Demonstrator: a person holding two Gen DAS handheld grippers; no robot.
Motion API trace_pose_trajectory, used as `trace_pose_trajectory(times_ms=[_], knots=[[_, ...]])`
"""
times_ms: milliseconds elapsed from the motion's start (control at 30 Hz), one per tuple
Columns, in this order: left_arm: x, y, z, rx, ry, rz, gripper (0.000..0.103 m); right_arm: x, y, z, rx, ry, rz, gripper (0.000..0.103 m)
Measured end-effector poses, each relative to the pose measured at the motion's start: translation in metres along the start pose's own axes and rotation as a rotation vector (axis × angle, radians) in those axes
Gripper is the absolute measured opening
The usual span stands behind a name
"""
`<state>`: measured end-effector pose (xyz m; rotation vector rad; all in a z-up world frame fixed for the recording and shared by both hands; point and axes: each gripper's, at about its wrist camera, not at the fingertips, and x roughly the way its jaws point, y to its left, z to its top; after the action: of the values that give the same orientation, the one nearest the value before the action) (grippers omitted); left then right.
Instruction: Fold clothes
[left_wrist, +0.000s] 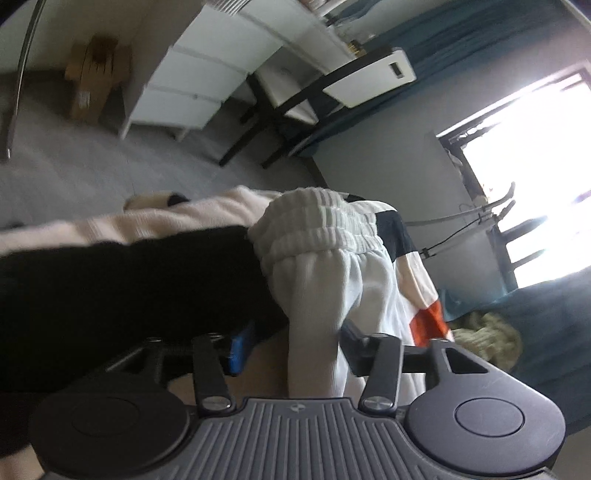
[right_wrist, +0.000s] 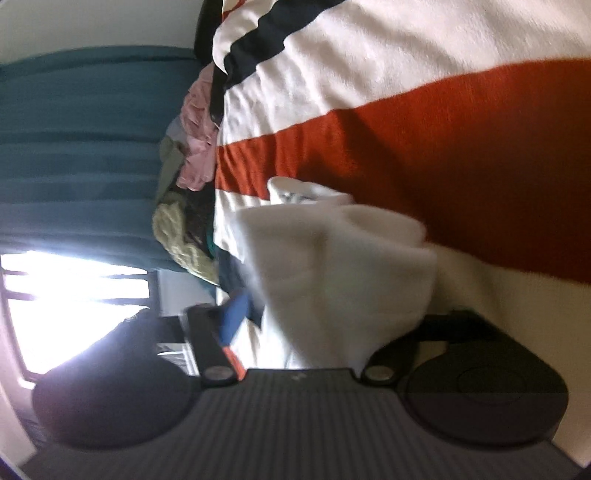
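L tool (left_wrist: 295, 350): jaws closed on a bunched fold of the white pants (left_wrist: 325, 266). The cloth runs up and away from the jaws, elastic waistband at the far end, so the long axis lies roughly along the tool's line of sight in the L wrist view. Pants are lifted clear, held between both tools; a black garment (left_wrist: 129, 295) hangs just to their left, touching the waistband side, and a pale pink garment (left_wrist: 166, 218) lies behind it. Striped sweater (left_wrist: 406, 251) (white, navy, orange bands) sits right behind the pants, touching. R tool (right_wrist: 325, 339): jaws closed on another white fold of the same pants (right_wrist: 332, 266), cloth rising straight out from between the fingers (right_wrist: 234, 317); the other finger is hidden by fabric. In the R wrist view the striped sweater (right_wrist: 424, 140) fills the bkgd, bands running diagonally. Beside it a heap of clothes (right_wrist: 188, 192) (pink, cream knit, dark items) on the teal bed (right_wrist: 81, 129). No containers holding clothes visible. White drawers (left_wrist: 207, 74) and a window (left_wrist: 535, 166) in the far room; frames blurred.
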<state>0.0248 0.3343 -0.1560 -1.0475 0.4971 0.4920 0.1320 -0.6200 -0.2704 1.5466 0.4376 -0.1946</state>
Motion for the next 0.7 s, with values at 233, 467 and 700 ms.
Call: trace_pose_trajectory(times_ms=[233,467,700], knots=[[-0.041,-0.026,-0.023,0.213,-0.148,0.178,0.092,0.003,-0.009,0.003,-0.006,-0.001,-0.053,0.072],[-0.058,-0.050,-0.036,0.321,-0.254,0.201,0.095,0.009,-0.005,0.010,-0.063,-0.014,0.004,0.073],[-0.045,-0.100,-0.082,0.603,-0.167,0.007,0.095,0.007,0.011,0.005,-0.150,-0.032,0.098,0.073]])
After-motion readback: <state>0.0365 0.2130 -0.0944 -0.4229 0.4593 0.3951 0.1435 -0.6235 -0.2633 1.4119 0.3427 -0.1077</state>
